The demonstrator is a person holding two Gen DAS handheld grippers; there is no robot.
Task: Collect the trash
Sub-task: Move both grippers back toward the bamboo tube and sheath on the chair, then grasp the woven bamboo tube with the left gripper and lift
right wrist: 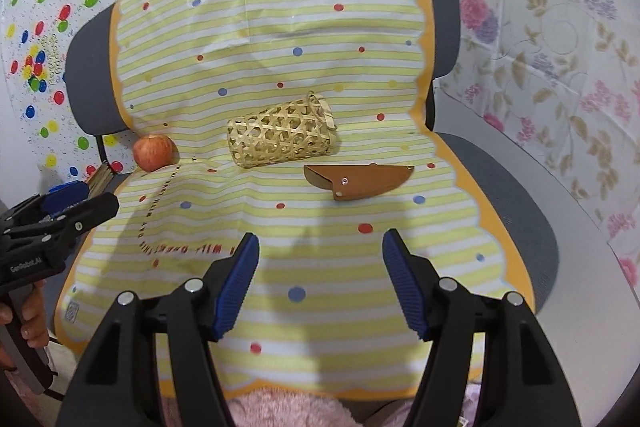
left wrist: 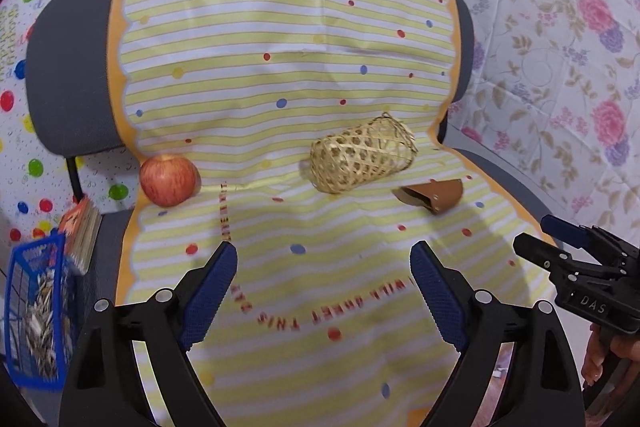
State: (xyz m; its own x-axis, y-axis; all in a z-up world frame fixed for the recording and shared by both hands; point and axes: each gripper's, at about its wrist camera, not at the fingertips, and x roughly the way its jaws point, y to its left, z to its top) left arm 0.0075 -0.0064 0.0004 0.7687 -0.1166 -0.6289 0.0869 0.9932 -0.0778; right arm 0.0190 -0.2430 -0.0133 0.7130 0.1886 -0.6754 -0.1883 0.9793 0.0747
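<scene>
Woven basket [right wrist: 282, 131] lying on its side mid-seat on the striped cloth [right wrist: 320, 267] — long axis running left-right, loop end right. Brown sheath [right wrist: 358, 181] just beside it. Left gripper [left wrist: 324, 259] & right gripper [right wrist: 320, 247] both spread, hovering over the cloth w/ nothing pinched.

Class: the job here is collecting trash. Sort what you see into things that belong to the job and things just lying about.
Job, probably:
brown leather sheath
blue bin holding scraps
left tongs and right tongs, both open and empty

Lying about, probably:
apple
woven bamboo basket, on its side
striped cloth over the chair
</scene>
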